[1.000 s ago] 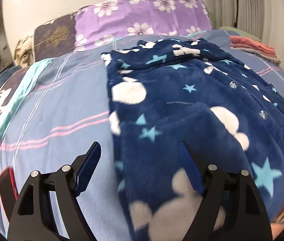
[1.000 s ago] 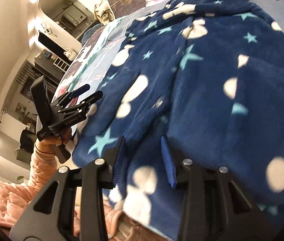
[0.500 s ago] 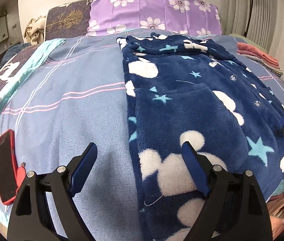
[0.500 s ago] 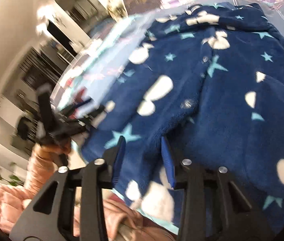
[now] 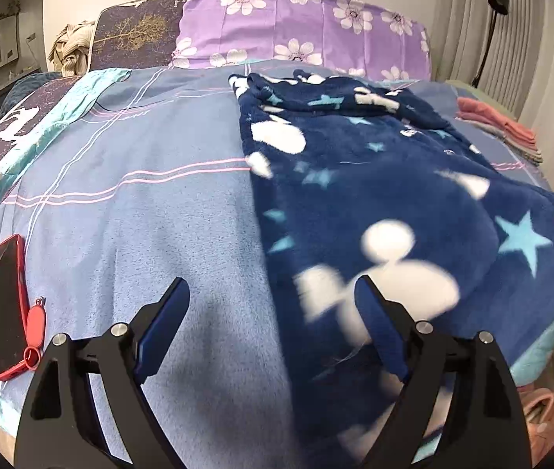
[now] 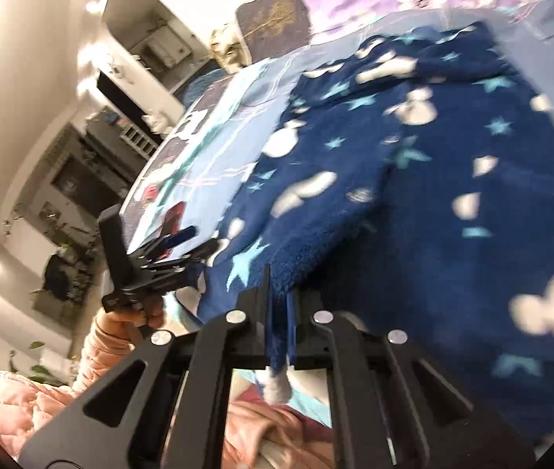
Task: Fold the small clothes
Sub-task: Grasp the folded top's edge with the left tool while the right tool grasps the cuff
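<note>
On the bed:
garment: navy fleece top (image 5: 386, 195) spread on blue bedspread (image 5: 140, 215), hem at near edge
right gripper (image 6: 280, 305): just closed, clamped on the hem
left gripper (image 5: 273, 312): jaws wide, straddling garment's left edge, nothing pinched
phone (image 5: 3, 305): red case, far left

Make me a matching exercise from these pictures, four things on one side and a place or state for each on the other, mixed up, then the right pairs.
Things
1. phone
2. star-print garment
3. left hand-held gripper
4. right hand-held gripper

Places or states
A. shut on the garment's near edge
B. open above the blue sheet, holding nothing
C. spread on the bed, in front of the purple flowered pillow
D. lying flat near the bed's left edge, in a red case

Pairs: 1-D, 2-C, 3-B, 4-A
</note>
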